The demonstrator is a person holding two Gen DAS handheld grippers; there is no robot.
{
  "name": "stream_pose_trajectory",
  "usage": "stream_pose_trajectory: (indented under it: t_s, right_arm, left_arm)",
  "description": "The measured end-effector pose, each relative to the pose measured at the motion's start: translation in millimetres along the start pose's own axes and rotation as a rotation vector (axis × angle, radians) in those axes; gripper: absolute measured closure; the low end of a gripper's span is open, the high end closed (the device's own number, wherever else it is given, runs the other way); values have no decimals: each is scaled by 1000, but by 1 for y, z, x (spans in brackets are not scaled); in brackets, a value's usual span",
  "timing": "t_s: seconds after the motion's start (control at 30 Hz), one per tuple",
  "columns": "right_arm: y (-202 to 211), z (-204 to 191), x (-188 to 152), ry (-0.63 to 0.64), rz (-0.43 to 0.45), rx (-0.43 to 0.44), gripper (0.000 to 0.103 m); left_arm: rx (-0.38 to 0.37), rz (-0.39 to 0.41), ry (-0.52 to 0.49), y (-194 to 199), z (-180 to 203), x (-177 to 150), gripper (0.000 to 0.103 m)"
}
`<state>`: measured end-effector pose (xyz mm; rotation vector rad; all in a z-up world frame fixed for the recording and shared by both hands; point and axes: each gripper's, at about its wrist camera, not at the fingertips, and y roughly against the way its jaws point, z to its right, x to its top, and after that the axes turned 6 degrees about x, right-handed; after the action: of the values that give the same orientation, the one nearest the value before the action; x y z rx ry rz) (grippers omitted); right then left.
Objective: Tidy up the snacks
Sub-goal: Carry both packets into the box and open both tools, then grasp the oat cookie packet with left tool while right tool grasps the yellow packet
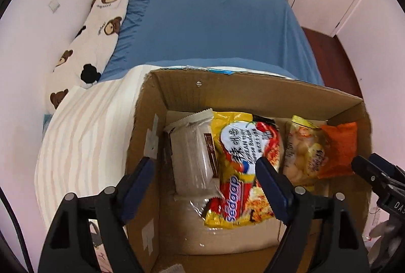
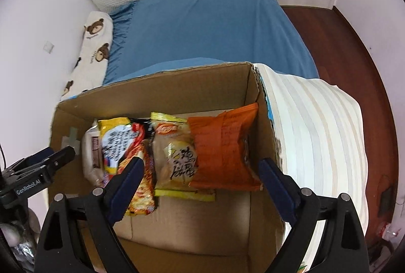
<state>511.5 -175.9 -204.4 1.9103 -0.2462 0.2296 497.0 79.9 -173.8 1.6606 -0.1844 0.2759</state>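
An open cardboard box (image 1: 227, 88) (image 2: 157, 90) stands on the bed and holds several snack packs side by side. From left: a white wafer pack (image 1: 192, 154) (image 2: 89, 154), a yellow-red Sedaap noodle pack (image 1: 240, 166) (image 2: 119, 143), a clear-yellow snack bag (image 1: 302, 151) (image 2: 174, 159), an orange bag (image 1: 339, 149) (image 2: 222, 149). My left gripper (image 1: 205, 171) is open and empty above the box's left part. My right gripper (image 2: 200, 171) is open and empty above the orange and yellow bags; it also shows at the right edge of the left wrist view (image 1: 372, 171).
The box sits on a folded white striped blanket (image 1: 86, 136) (image 2: 314, 131) on a blue bedsheet (image 1: 212, 22) (image 2: 207, 22). A bear-print pillow (image 1: 93, 30) (image 2: 93, 45) lies along the left wall. Dark wood floor (image 2: 341, 40) runs right of the bed.
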Motion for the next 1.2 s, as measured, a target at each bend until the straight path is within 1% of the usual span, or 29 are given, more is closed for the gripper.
stream_pose_trajectory:
  t_s: [0.13, 0.27, 0.4, 0.5, 0.63, 0.73, 0.83, 0.93, 1.0, 1.07, 1.2]
  right_arm:
    - [22, -10, -20, 42, 39, -15, 8]
    - [42, -24, -43, 85, 68, -26, 8]
    - [61, -37, -69, 122, 99, -30, 8]
    - [75, -40, -85, 130, 115, -33, 8]
    - [98, -45, -107, 131, 154, -25, 8]
    - [120, -45, -121, 127, 191, -14, 8]
    - [136, -45, -135, 123, 207, 7, 8]
    - [145, -42, -156, 106, 189, 38, 8]
    - [140, -35, -172, 80, 138, 71, 8]
    - [128, -26, -188, 49, 85, 85, 8]
    - [89, -10, -222, 8, -42, 95, 8]
  left_arm:
    - [-32, 33, 26, 24, -1, -22, 21]
    - [-34, 59, 32, 45, 3, -45, 21]
    - [-29, 89, 14, 67, 10, -68, 21]
    - [-29, 116, 12, 84, 12, -82, 21]
    - [-3, 172, 6, 108, 14, -99, 21]
    - [-9, 195, 15, 123, 14, -110, 21]
    - [-30, 202, 32, 134, 11, -124, 21]
    - [-45, 189, 59, 137, 6, -141, 21]
    - [-56, 156, 87, 131, 0, -158, 21]
    - [-60, 116, 127, 121, -9, -173, 21]
    - [-71, -32, 248, 81, -41, -215, 21]
